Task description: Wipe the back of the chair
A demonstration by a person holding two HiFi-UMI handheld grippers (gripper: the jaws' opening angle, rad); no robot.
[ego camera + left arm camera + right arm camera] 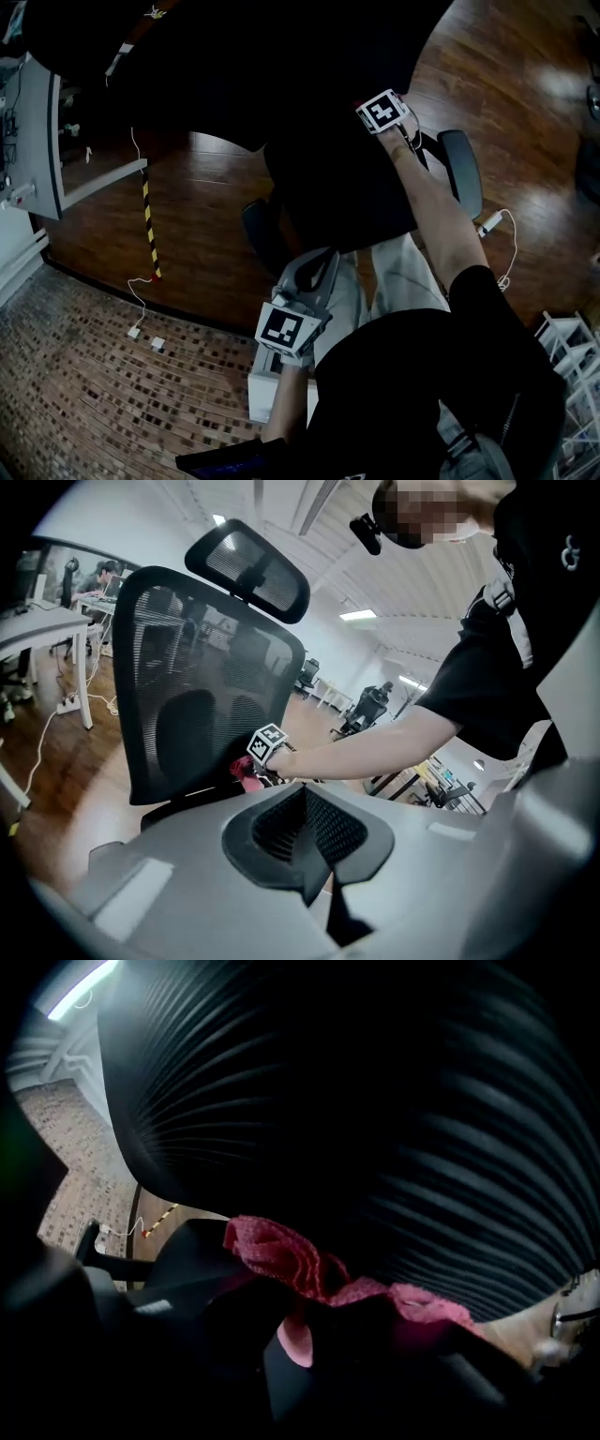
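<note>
The black mesh chair back (202, 691) stands upright under its headrest (251, 566), and from above it is a broad dark shape (328, 159). My right gripper (389, 127) is shut on a pink cloth (281, 1252) and holds it against the lower mesh (394, 1110). The left gripper view shows that cloth (247, 773) low on the back, under the right gripper's marker cube (270, 744). My right gripper's jaws (309, 1330) are dark and mostly hidden by the cloth. My left gripper (314, 270) hangs nearer my body, away from the chair; its grey jaws (305, 803) are shut on nothing.
The chair's armrests (462, 171) (260, 234) stick out on both sides. A white desk (42, 141) stands at the left, with a black-and-yellow strip (148, 220) and cables with plugs (141, 328) on the floor. A white rack (572, 356) is at the lower right.
</note>
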